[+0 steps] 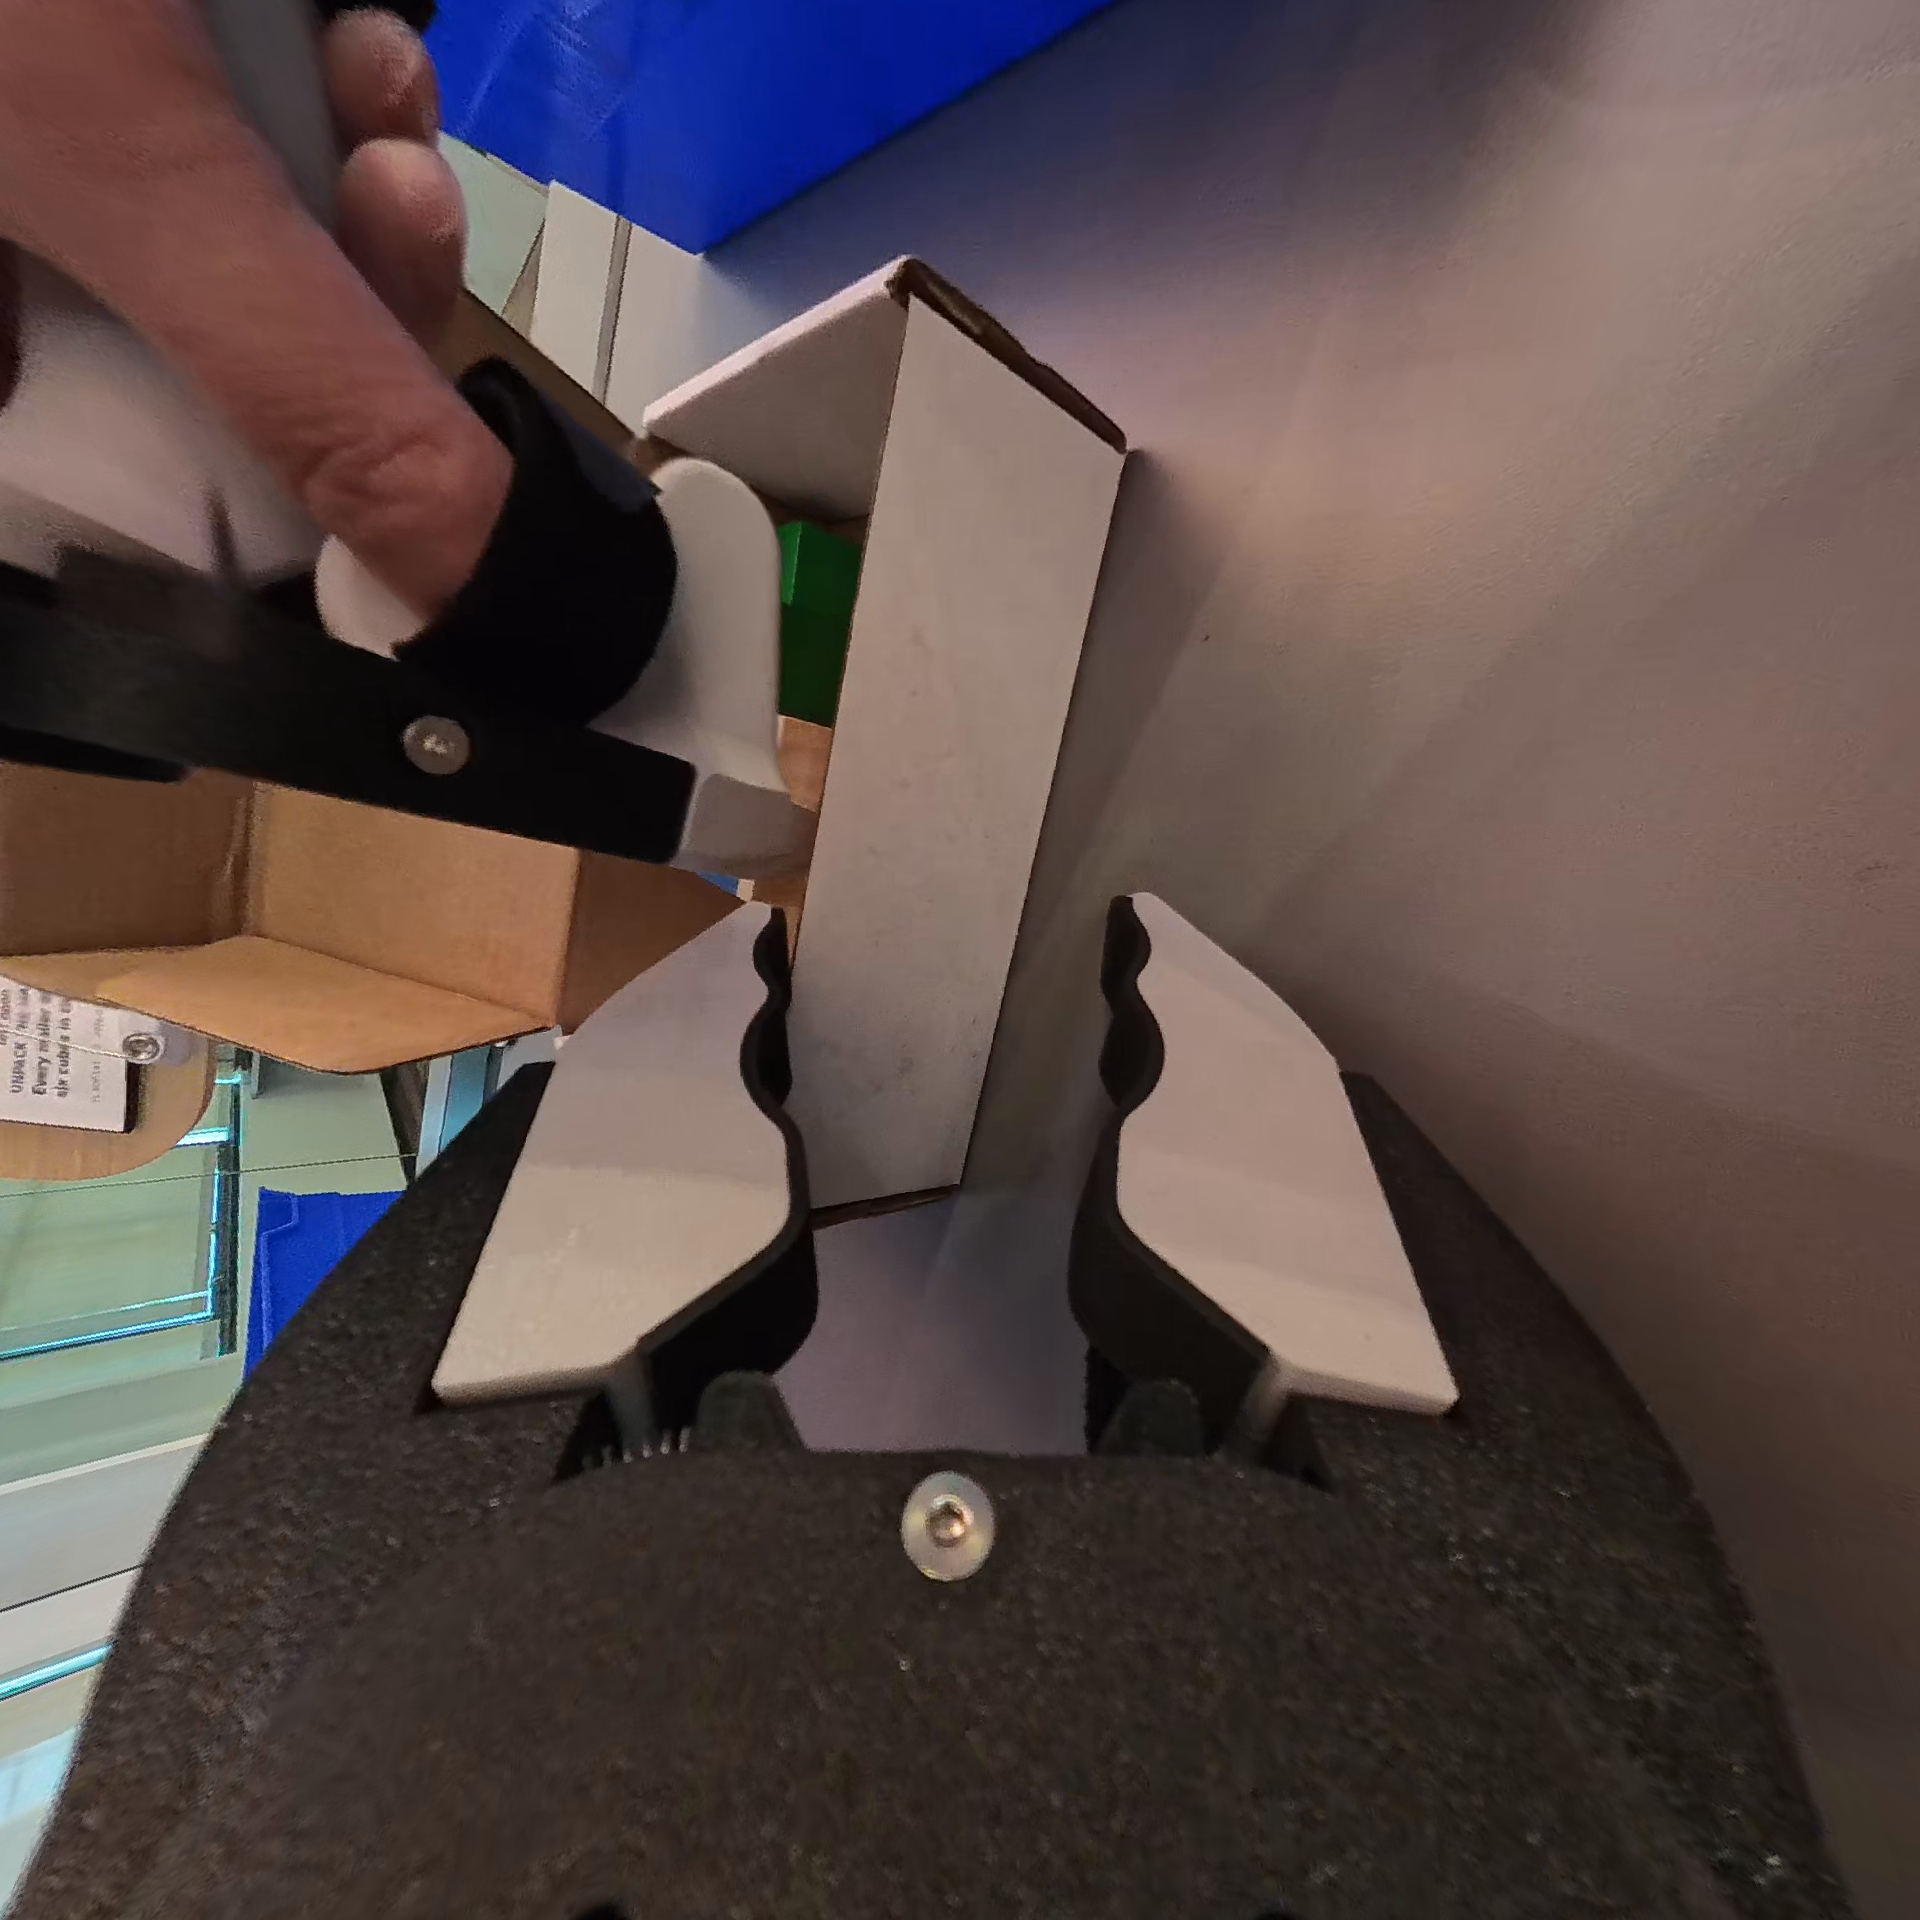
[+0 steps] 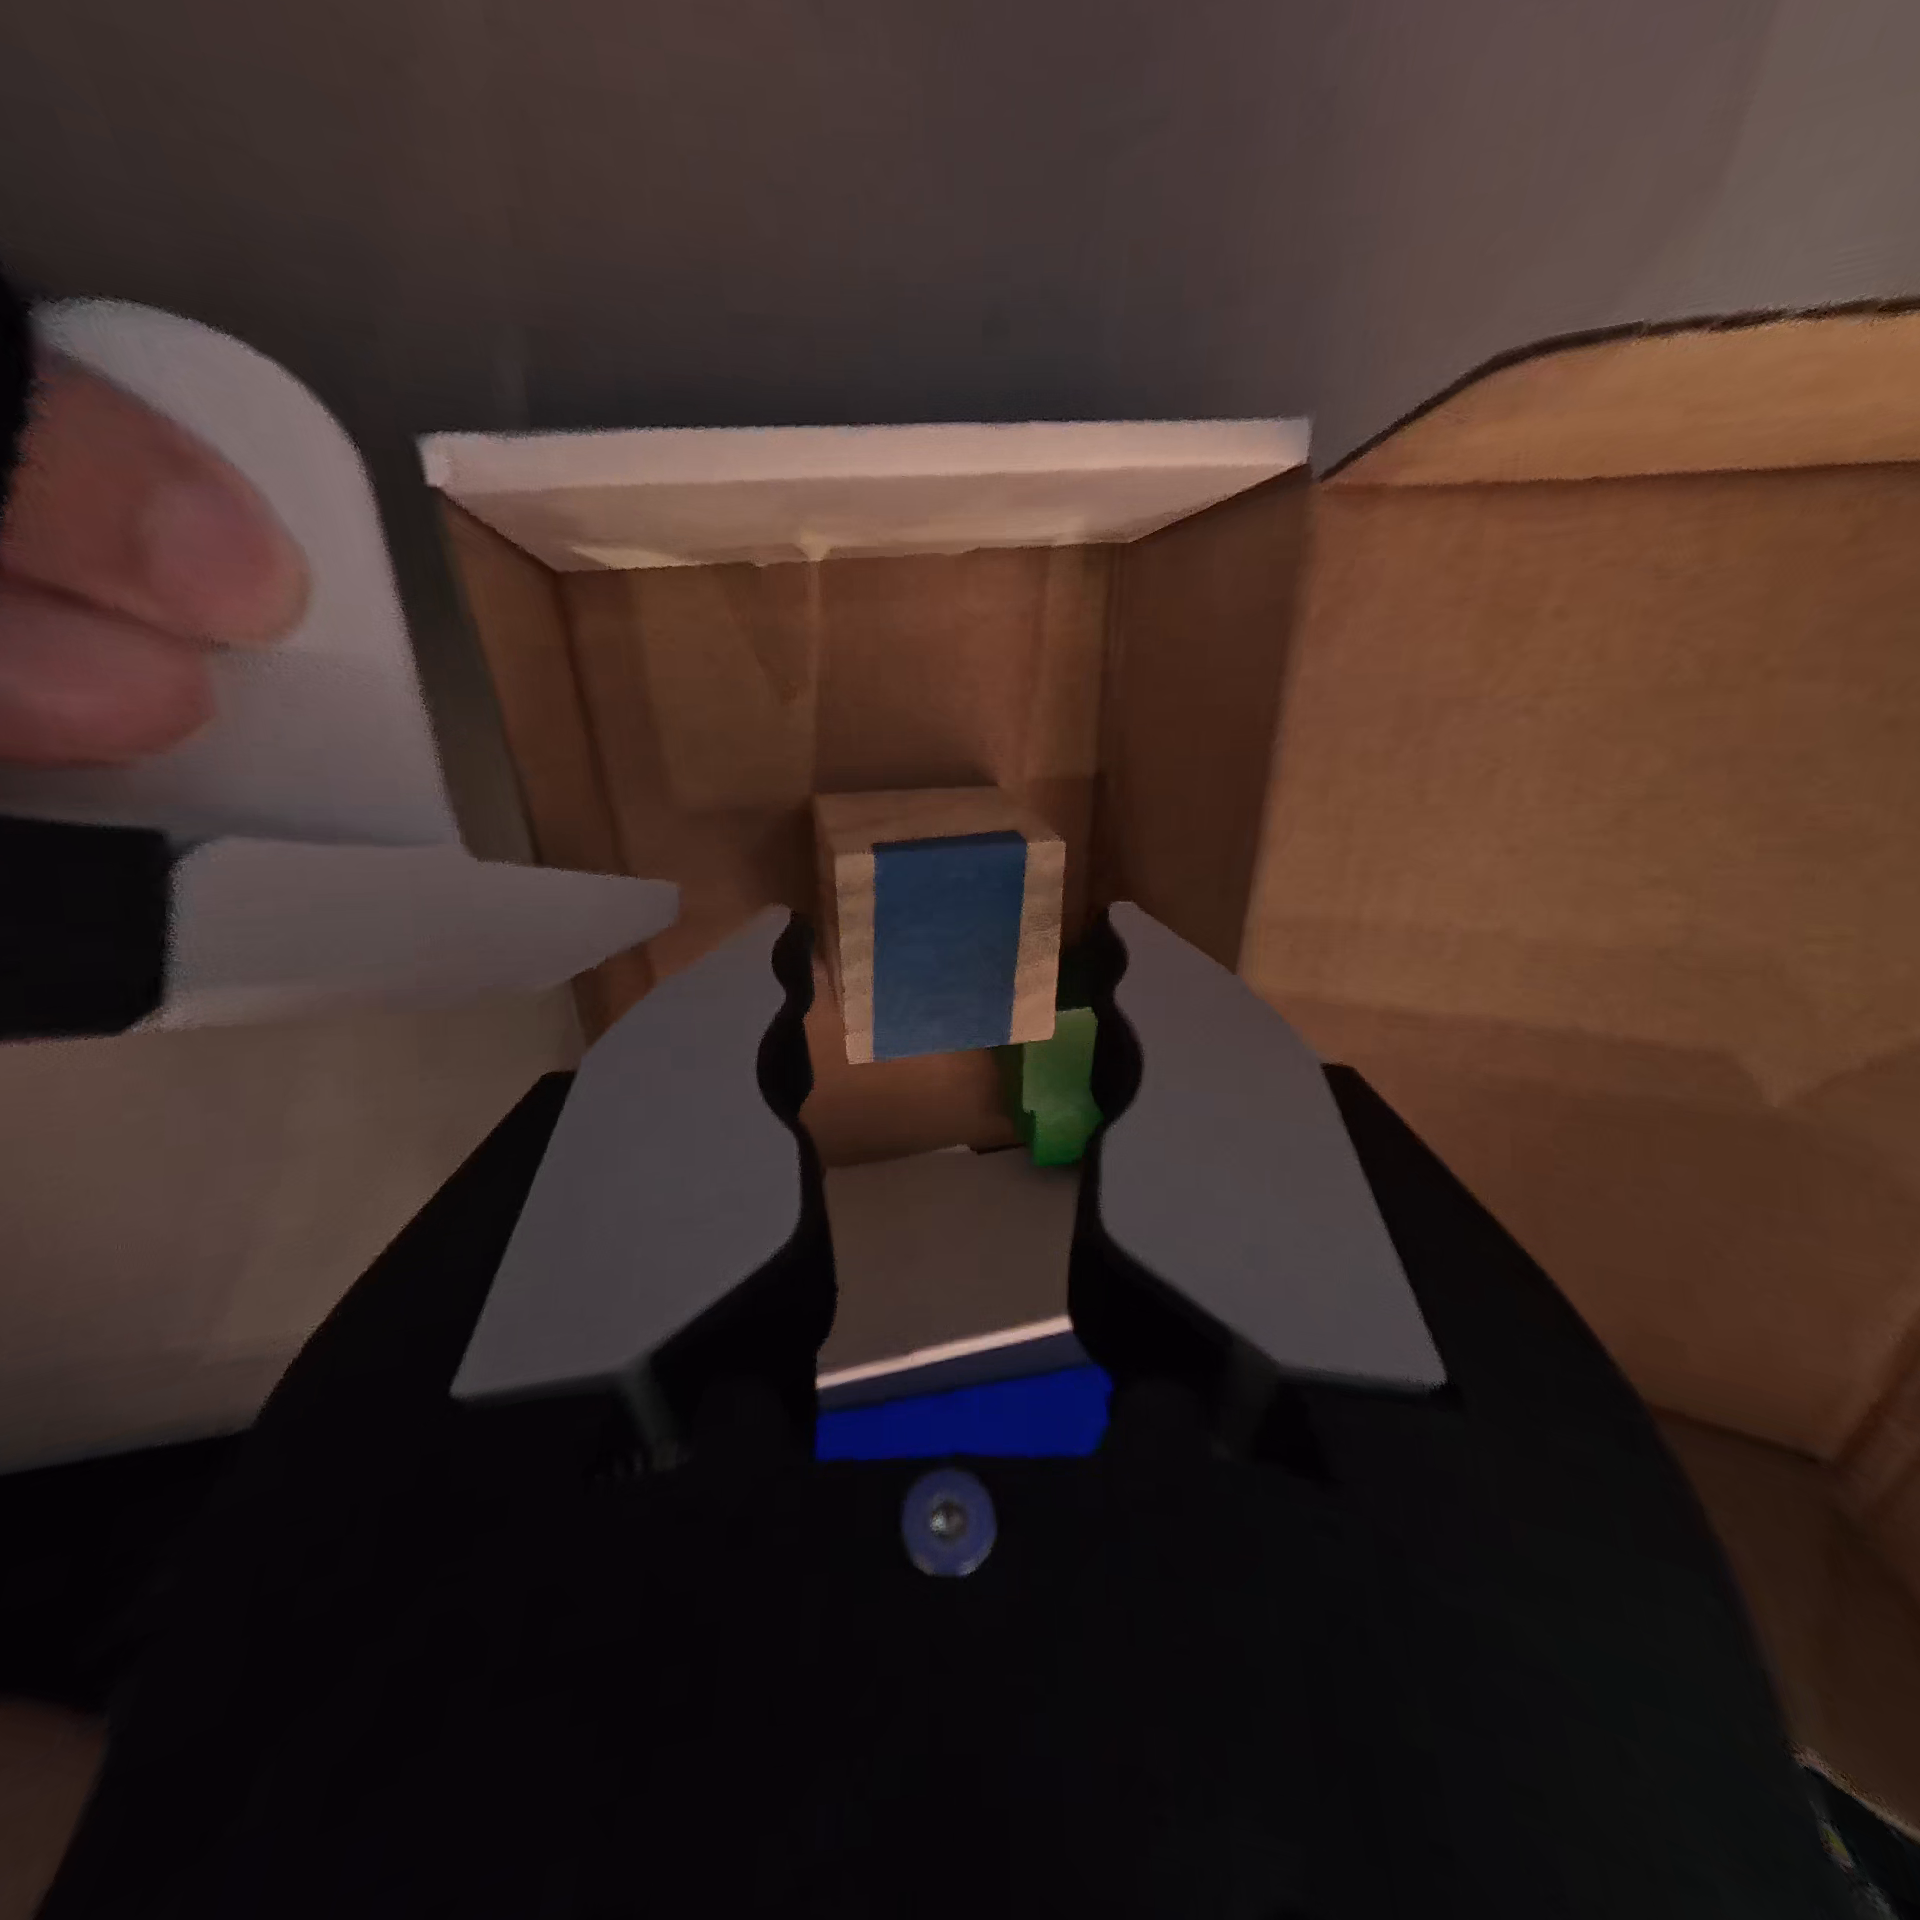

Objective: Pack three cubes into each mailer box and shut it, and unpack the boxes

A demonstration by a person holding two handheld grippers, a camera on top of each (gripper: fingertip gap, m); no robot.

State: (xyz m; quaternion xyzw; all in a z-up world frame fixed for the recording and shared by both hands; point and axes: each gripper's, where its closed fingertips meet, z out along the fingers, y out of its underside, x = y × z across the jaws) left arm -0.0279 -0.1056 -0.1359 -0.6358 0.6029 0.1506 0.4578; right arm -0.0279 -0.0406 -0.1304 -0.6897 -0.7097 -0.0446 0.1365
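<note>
A white mailer box (image 1: 935, 779) stands open on the grey table, its brown lid (image 1: 364, 935) folded back. My left gripper (image 1: 951, 914) is open and straddles the box's near white wall, with the left pad against the wall and the right finger apart from it. My right gripper (image 2: 951, 914) is open and reaches into the box (image 2: 1174, 748). A wooden cube with a blue face (image 2: 951, 940) lies just past its fingertips, ungripped. A green cube (image 2: 1055, 1101) sits beside it and also shows in the left wrist view (image 1: 821, 623). One right-gripper finger (image 1: 727, 644) shows inside the box.
The open lid (image 2: 1558, 831) stands to the right of my right gripper. A left-gripper finger (image 2: 416, 925) and a hand sit at its left. A blue bin (image 1: 727, 104) stands beyond the box. A paper card (image 1: 62, 1060) hangs at the left. The grey table (image 1: 1455, 727) extends right. The right tips stand about 7 cm off the open lid (image 2: 1558, 831).
</note>
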